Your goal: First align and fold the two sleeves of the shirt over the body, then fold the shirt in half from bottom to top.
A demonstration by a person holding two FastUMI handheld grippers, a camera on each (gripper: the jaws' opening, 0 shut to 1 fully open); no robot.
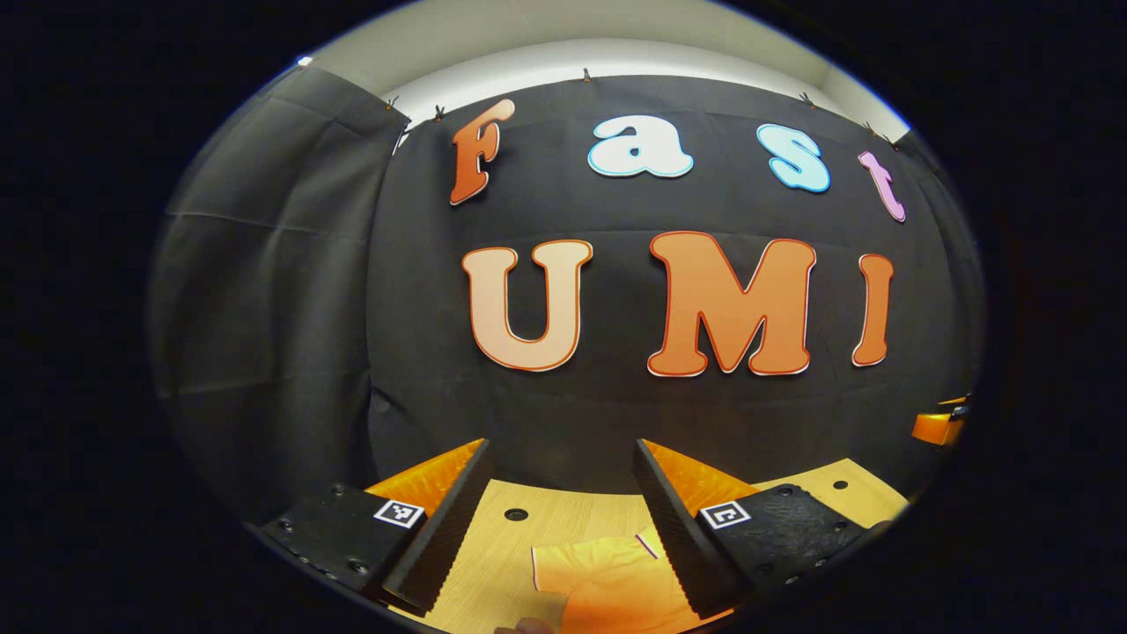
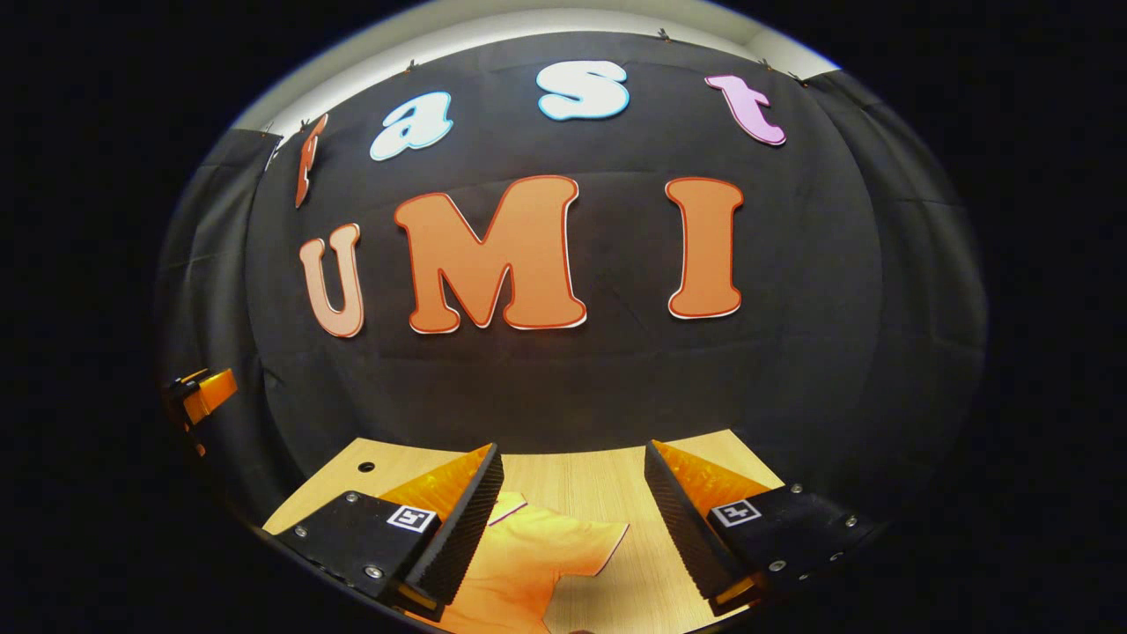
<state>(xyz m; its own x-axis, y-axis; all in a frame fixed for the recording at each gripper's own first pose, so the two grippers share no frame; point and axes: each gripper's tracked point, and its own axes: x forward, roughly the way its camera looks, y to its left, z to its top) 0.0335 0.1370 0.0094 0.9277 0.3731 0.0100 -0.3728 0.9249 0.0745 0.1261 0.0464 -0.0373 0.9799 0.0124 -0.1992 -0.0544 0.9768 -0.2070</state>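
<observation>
**Orange shirt low between both open grippers**

Orange fabric of the shirt point(image 1: 607, 577) lies on the wooden table point(image 1: 502, 537) in the left gripper view, low between the fingers of the left gripper point(image 1: 559, 528), nearer its right finger. Its jaws stand wide apart and hold nothing. The shirt's lower part is cut off by the bottom of the view, and the right finger hides one side of it. Bare wood lies ahead of the fingertips up to the table's far edge, where the black cloth wall point(image 1: 264, 308) rises. Far off to the right, part of the right gripper point(image 1: 938, 427) shows, too little to read its opening from here.

In the right gripper view, the right gripper point(image 2: 572, 519) also stands wide open and holds nothing. The shirt point(image 2: 528, 559) lies low between its fingers with one sleeve spread toward the right; the left finger covers its other side. Open table point(image 2: 599, 484) runs ahead. Far left, part of the left gripper point(image 2: 202, 392) shows
</observation>
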